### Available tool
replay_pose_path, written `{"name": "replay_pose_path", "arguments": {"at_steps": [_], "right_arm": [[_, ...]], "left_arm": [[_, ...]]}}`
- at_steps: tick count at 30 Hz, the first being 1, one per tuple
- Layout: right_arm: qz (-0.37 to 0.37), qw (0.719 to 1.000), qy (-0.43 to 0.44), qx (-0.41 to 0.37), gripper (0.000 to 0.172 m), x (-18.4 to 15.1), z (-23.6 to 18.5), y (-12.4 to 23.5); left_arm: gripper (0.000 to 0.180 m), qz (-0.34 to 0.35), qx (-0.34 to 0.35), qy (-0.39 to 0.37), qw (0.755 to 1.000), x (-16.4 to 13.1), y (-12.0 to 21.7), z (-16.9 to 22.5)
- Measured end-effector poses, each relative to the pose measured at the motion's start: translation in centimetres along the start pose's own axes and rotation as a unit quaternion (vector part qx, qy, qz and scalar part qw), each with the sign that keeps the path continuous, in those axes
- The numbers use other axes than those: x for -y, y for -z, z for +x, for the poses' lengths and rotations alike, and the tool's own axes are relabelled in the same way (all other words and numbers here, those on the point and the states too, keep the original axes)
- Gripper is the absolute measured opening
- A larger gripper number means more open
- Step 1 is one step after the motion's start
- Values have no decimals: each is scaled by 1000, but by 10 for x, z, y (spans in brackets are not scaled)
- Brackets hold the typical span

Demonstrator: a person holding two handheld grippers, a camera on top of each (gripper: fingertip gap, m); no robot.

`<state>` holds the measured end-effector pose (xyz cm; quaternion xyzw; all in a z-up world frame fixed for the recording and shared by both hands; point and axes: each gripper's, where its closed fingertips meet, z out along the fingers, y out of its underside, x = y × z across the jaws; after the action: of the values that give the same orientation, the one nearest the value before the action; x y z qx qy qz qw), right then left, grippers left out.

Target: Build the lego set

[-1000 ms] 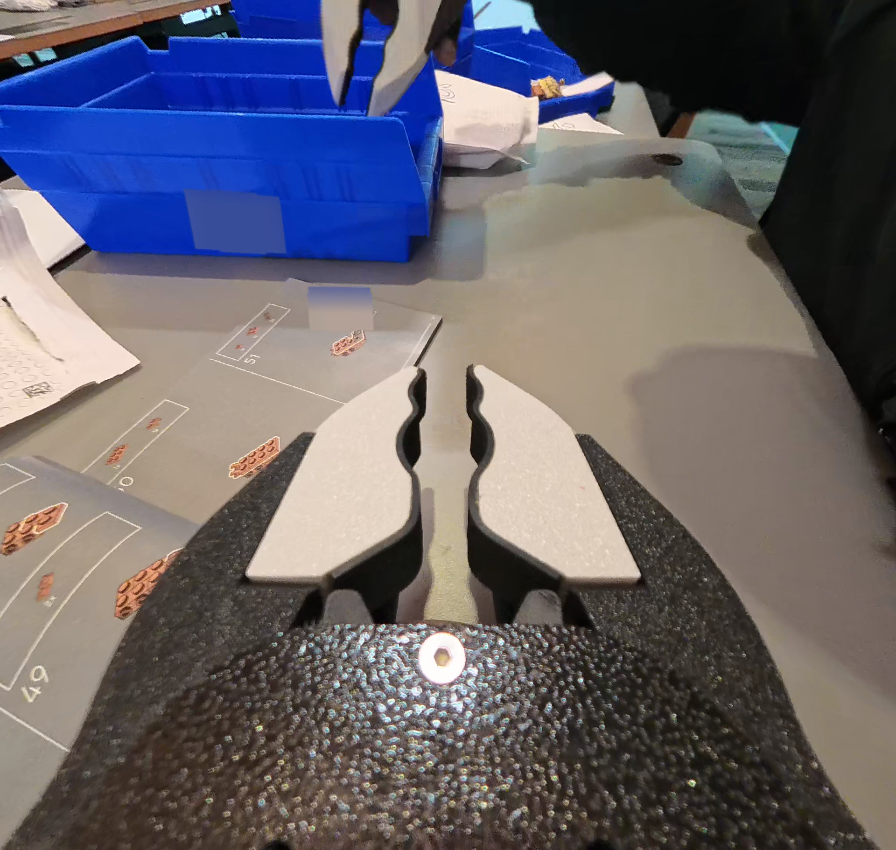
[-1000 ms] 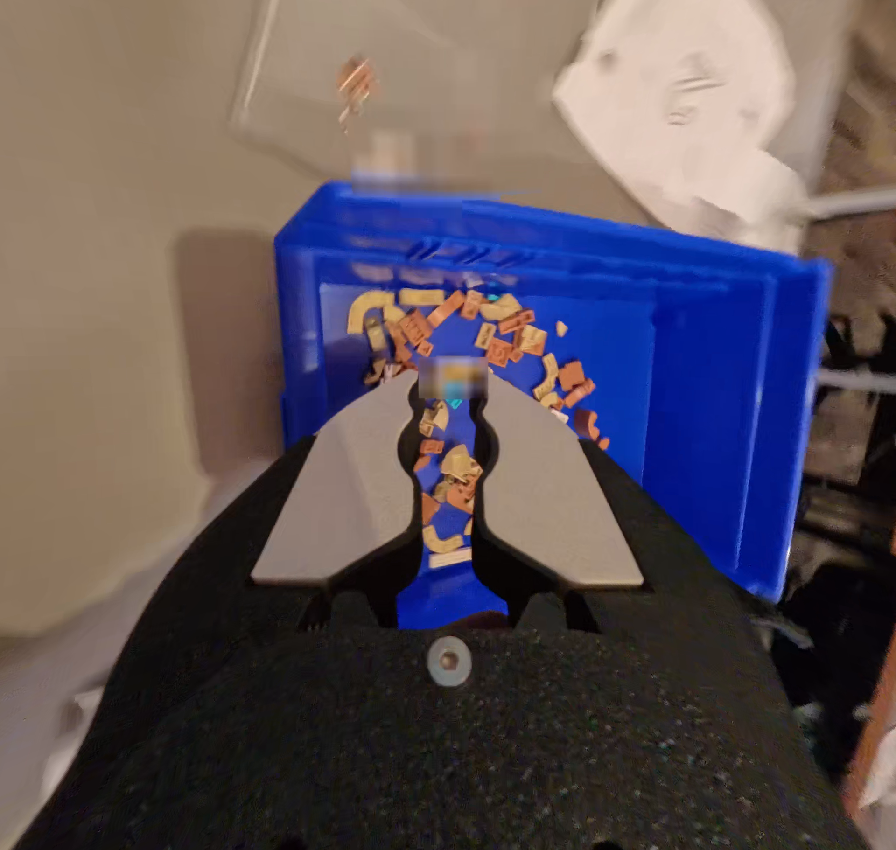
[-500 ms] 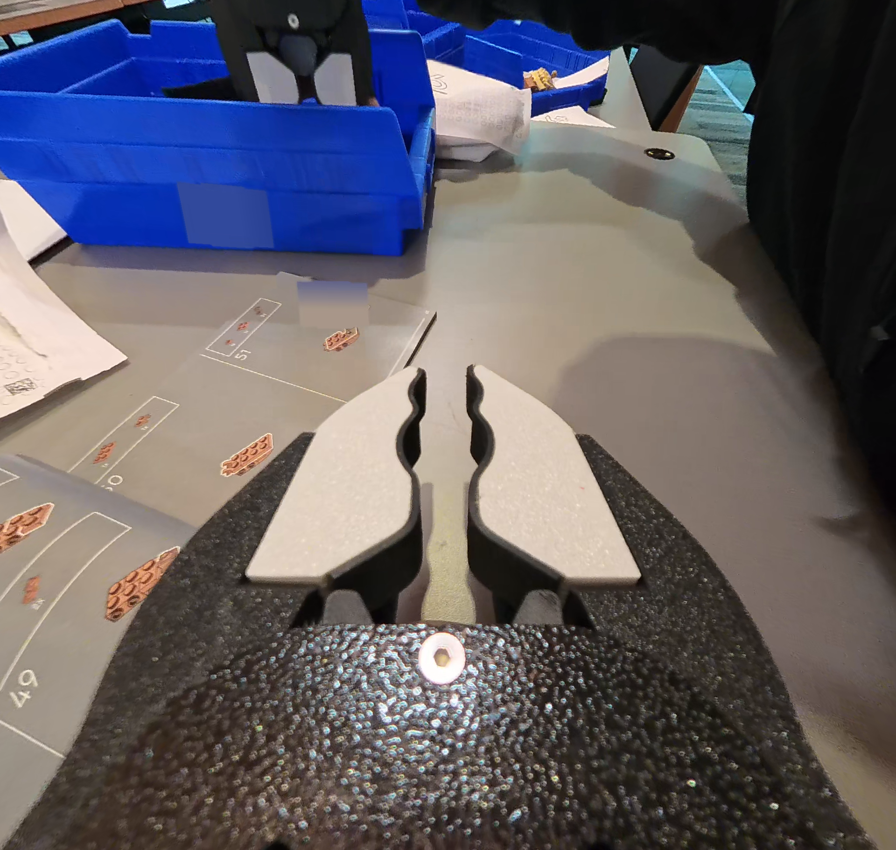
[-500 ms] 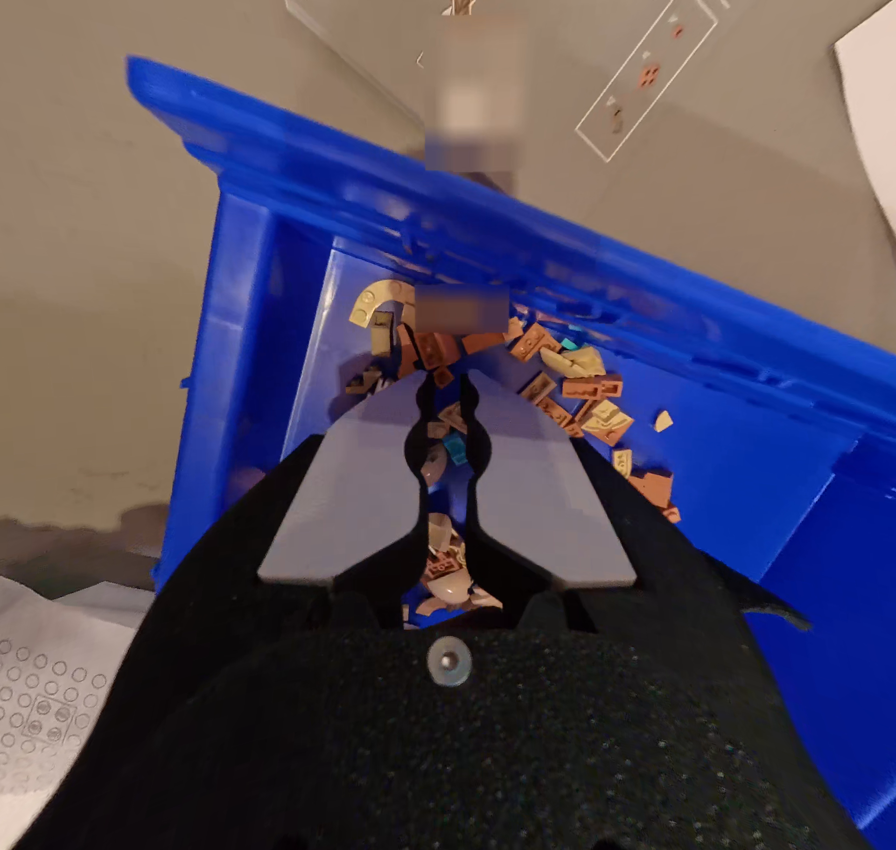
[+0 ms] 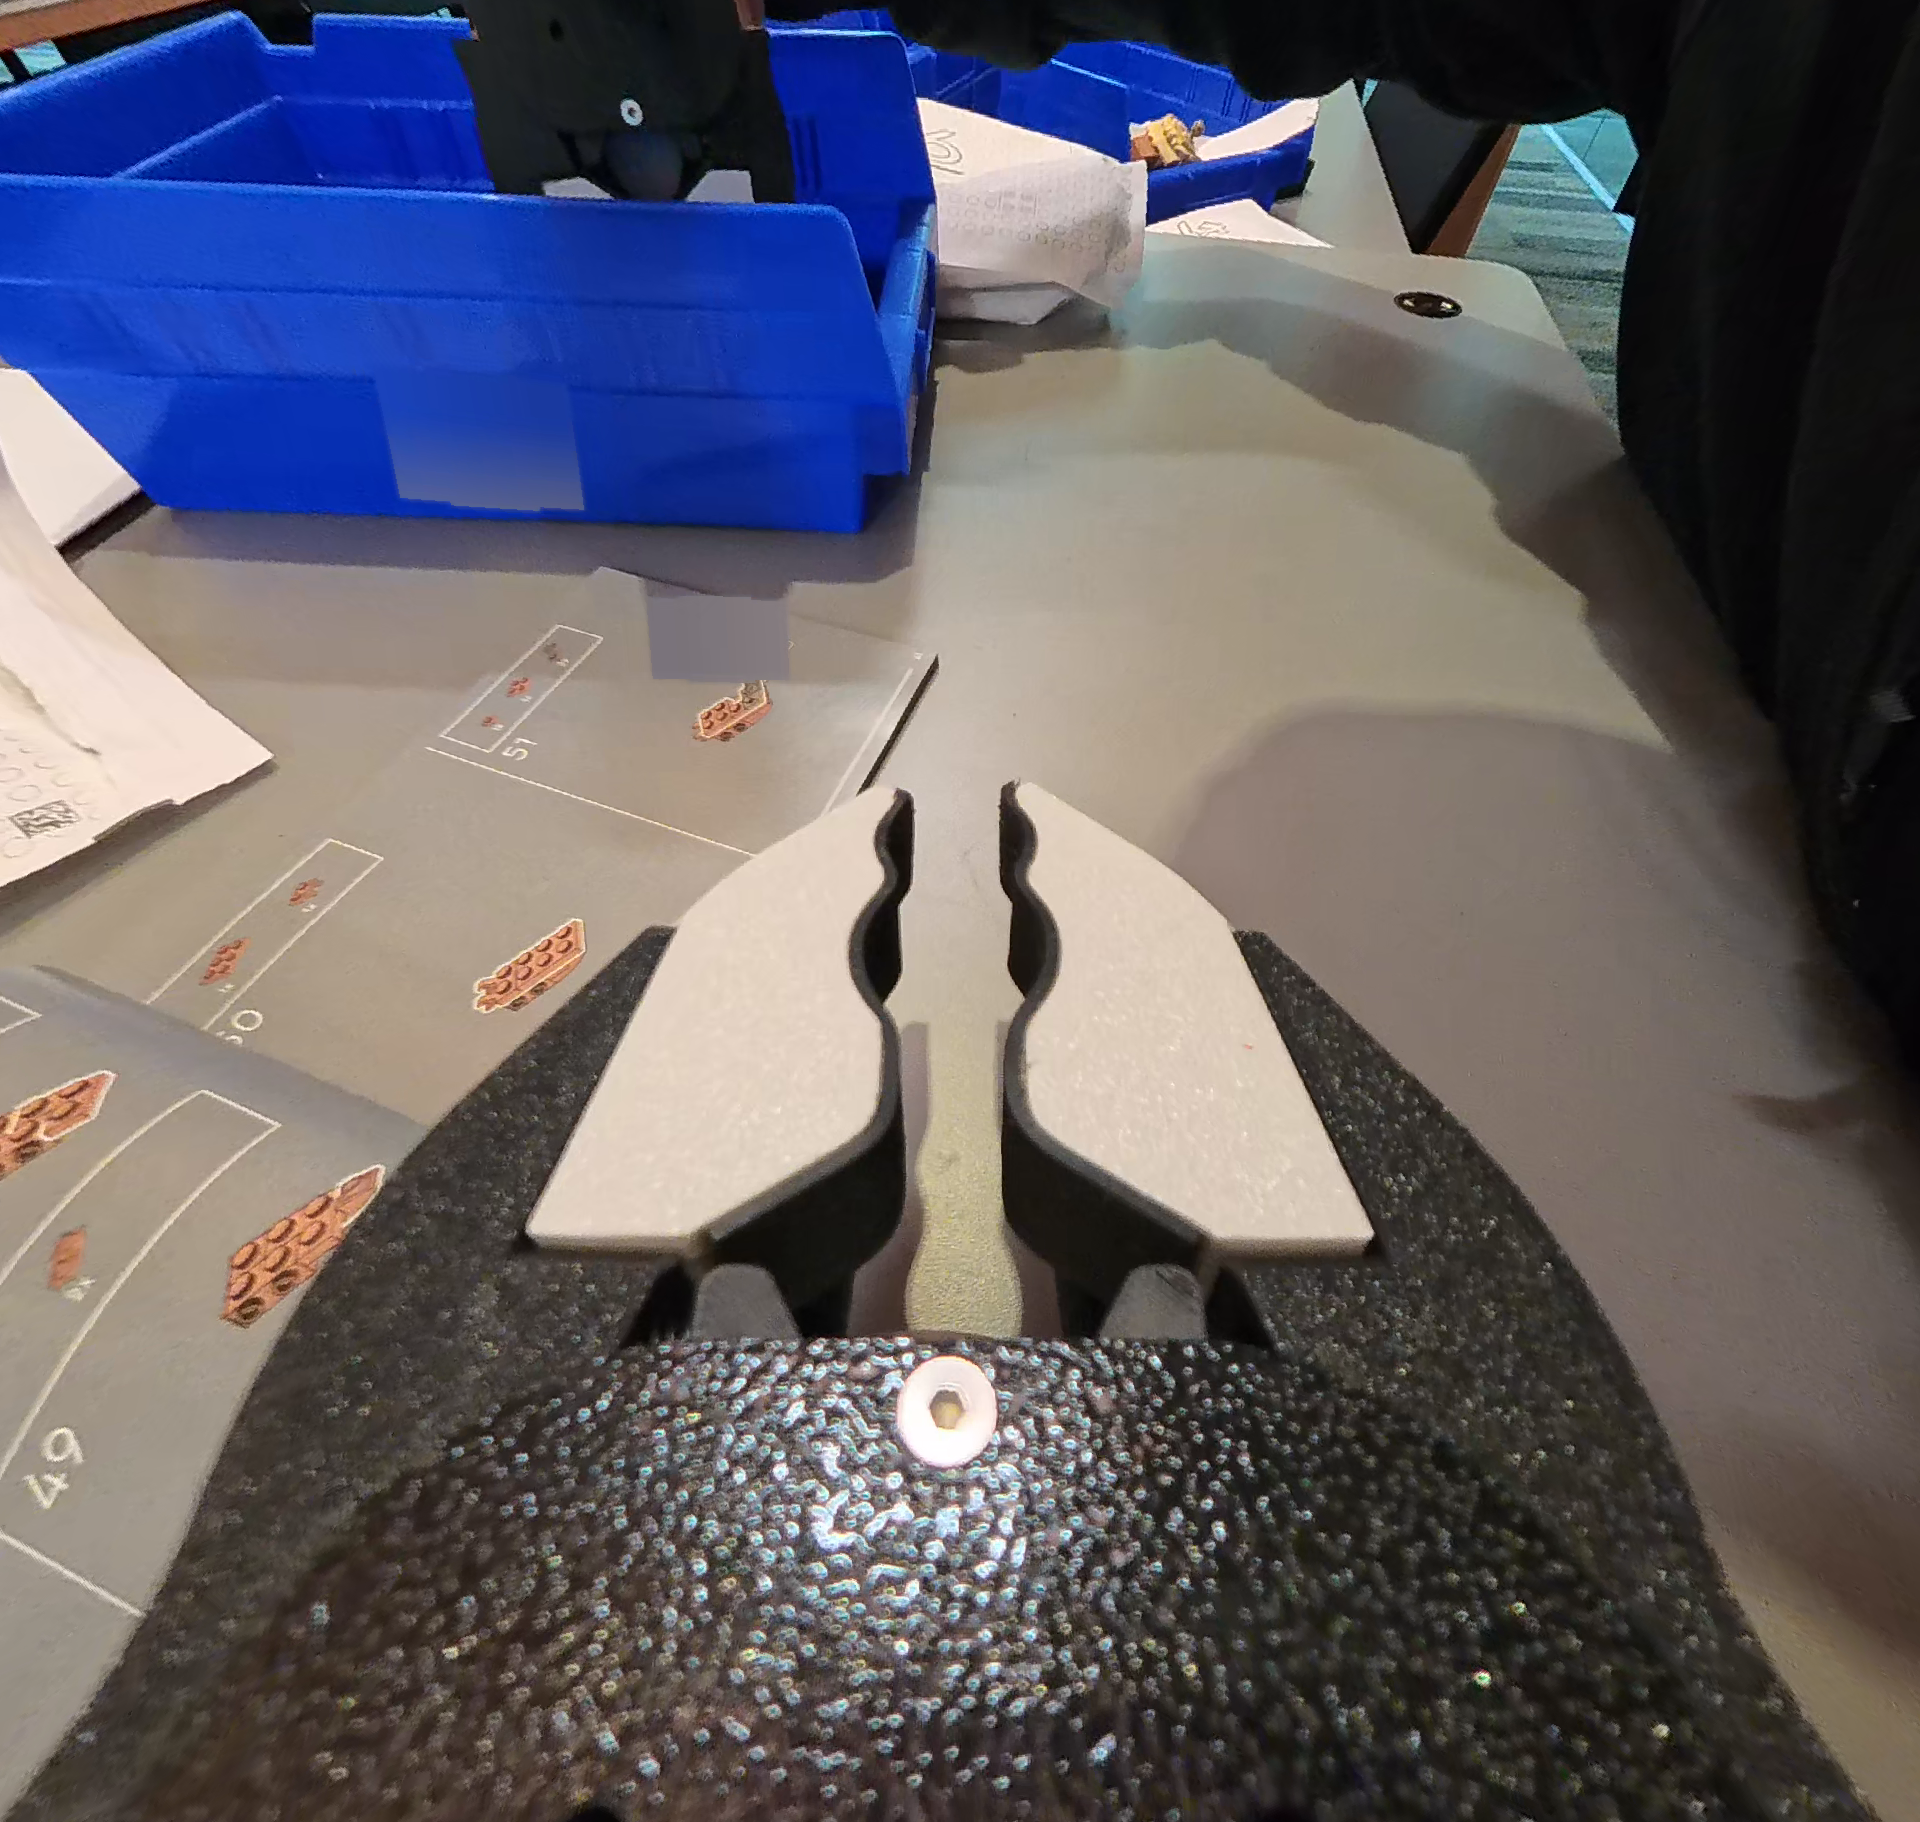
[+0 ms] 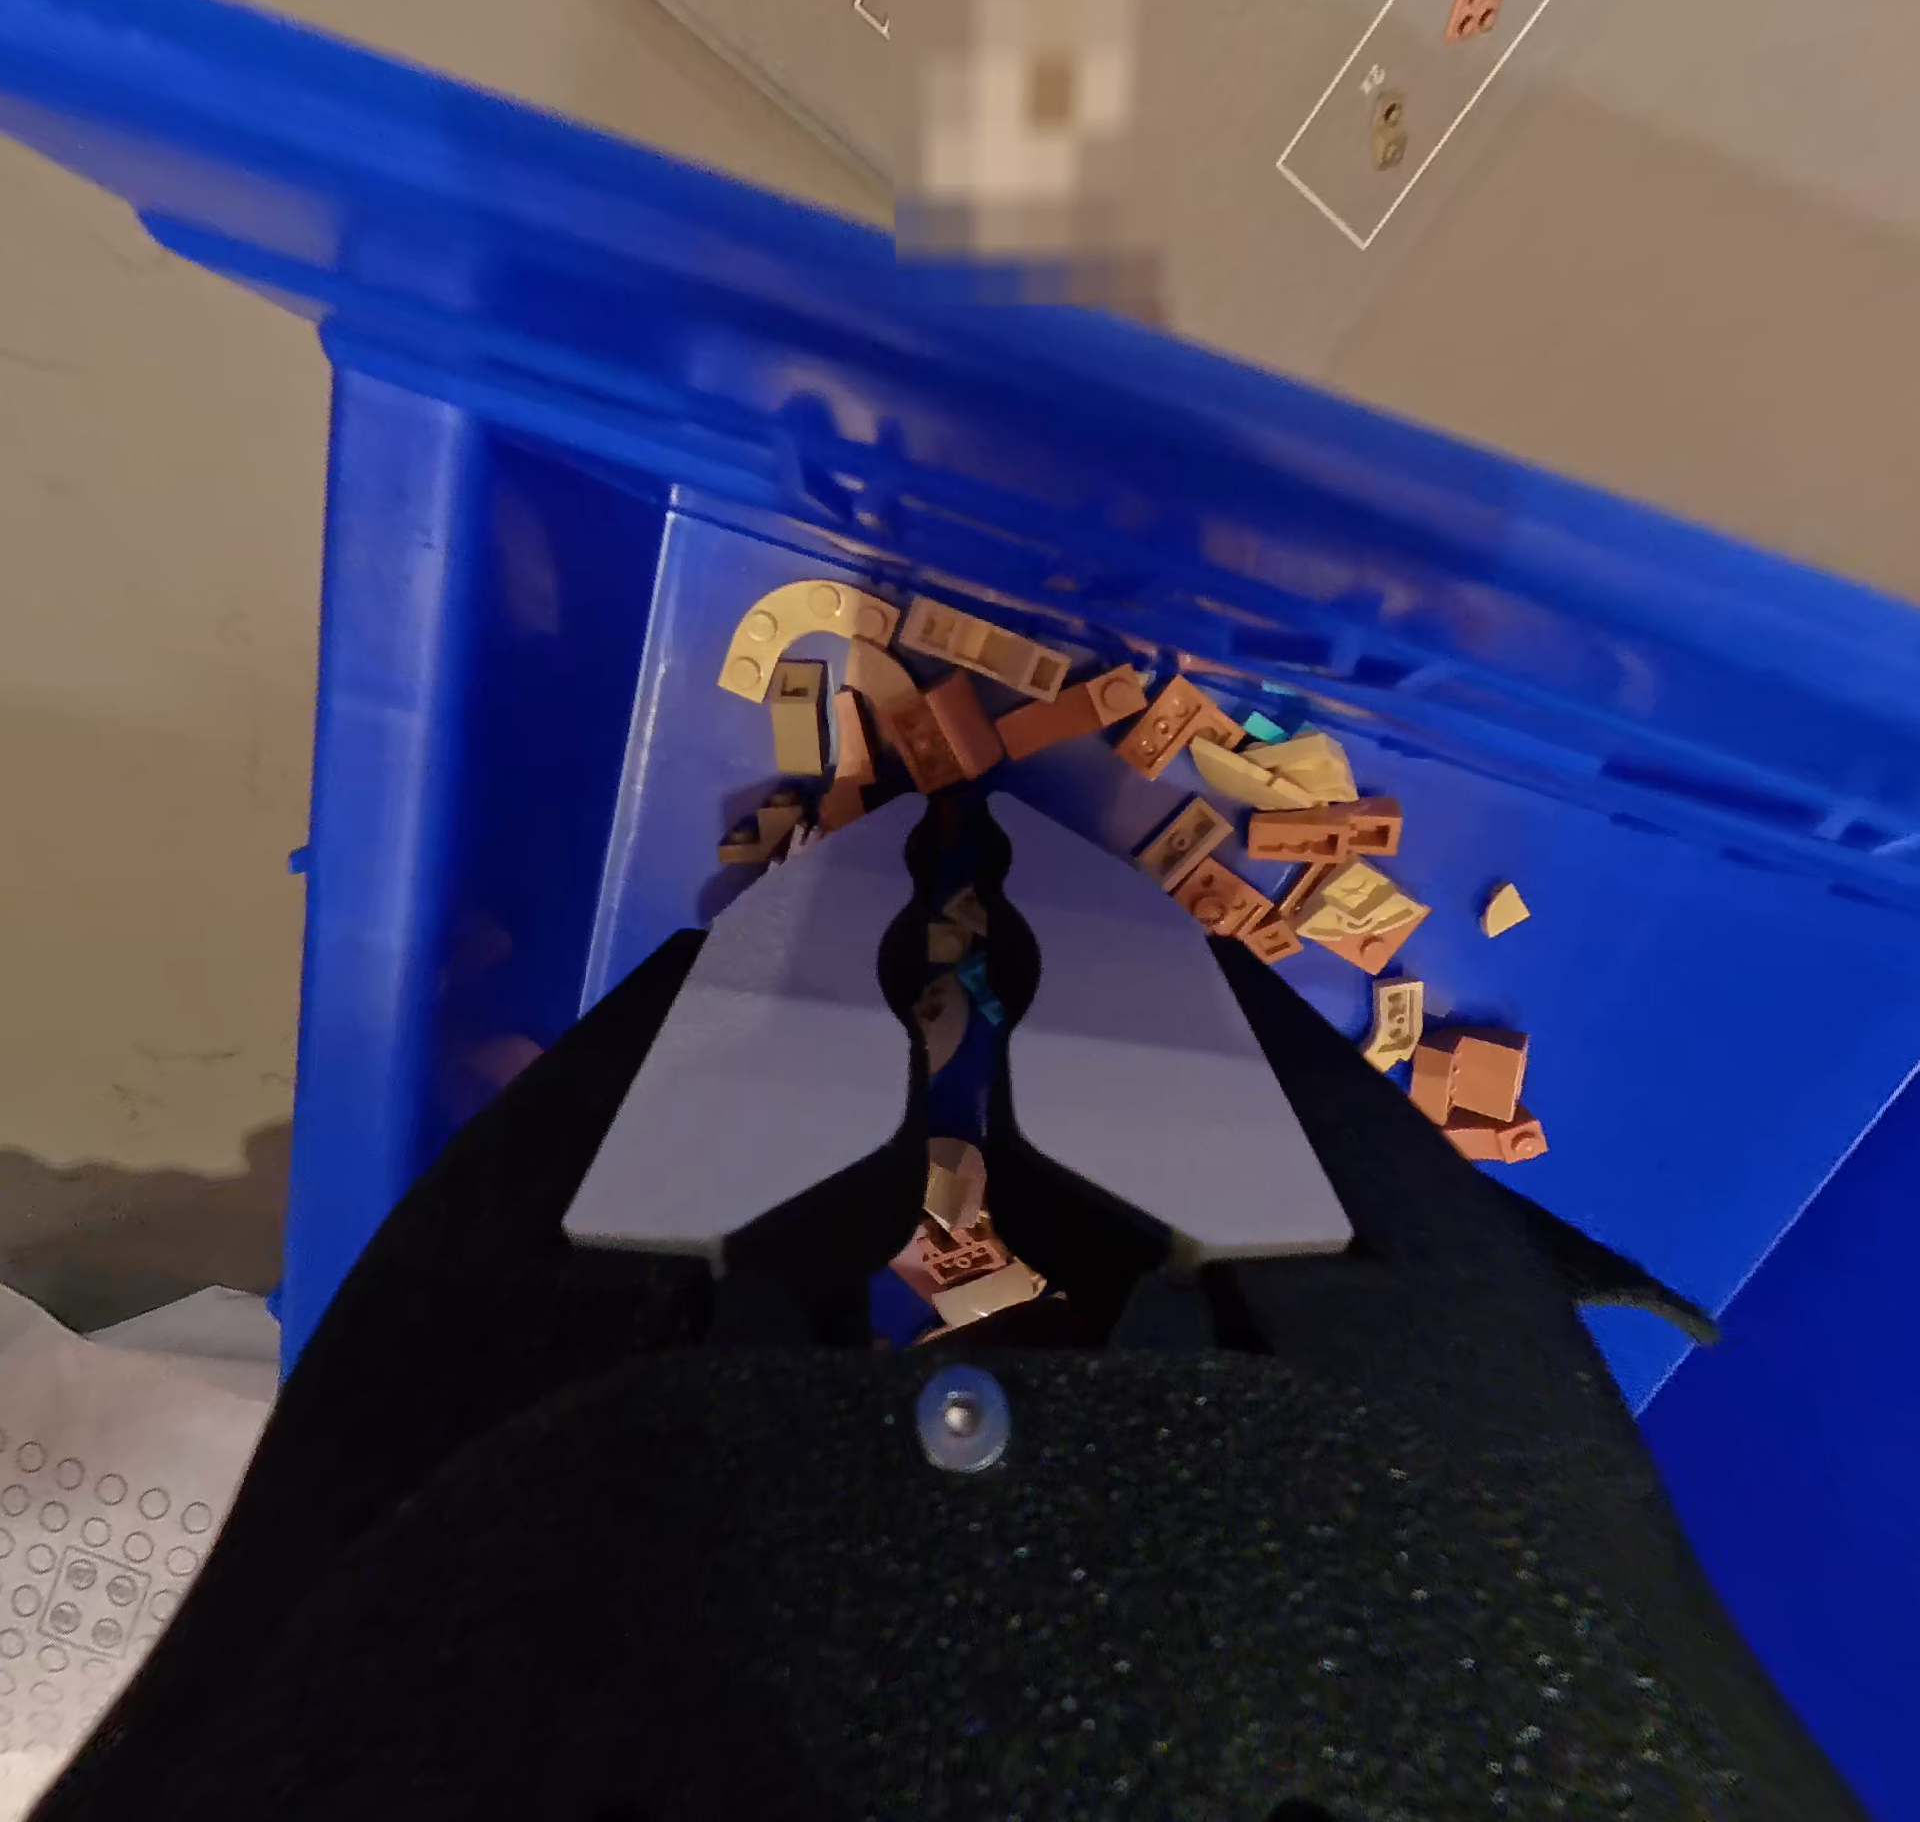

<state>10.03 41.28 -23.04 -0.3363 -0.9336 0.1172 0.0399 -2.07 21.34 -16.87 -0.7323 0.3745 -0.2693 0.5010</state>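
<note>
My left gripper [image 5: 956,806] hovers over matte grey bench [image 5: 1299,629], jaws slightly apart, bare bench showing between wavy black pads. Glossy instruction sheet [image 5: 623,816] with printed brick diagrams lies just left of fingertips.

My right gripper [image 6: 958,801] is down inside blue plastic bin [image 6: 436,733], at its front-wall corner. Jaws nearly closed, tips touching reddish-brown brick [image 6: 951,733] in heap of small studded bricks [image 6: 1278,837], brown and tan; whether pinched, cannot tell. Curved tan plate [image 6: 790,624] lies against bin wall. Crumpled white paper [image 5: 1029,214] sits right of bin.
</note>
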Motion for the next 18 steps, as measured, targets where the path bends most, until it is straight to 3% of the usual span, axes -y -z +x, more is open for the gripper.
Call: {"name": "replay_pose_path", "arguments": {"at_steps": [9, 13, 18], "right_arm": [[6, 998, 2, -60, 5, 4, 3, 10], [67, 990, -24, -121, 5, 20, 2, 42], [160, 960, -48, -224, 5, 48, -20, 97]], "left_arm": [[15, -1, 2, -1, 1000, 0, 0, 0], [15, -6, 3, -1, 1000, -2, 0, 0], [15, -19, 7, -4, 1000, -5, -1, 0]]}}
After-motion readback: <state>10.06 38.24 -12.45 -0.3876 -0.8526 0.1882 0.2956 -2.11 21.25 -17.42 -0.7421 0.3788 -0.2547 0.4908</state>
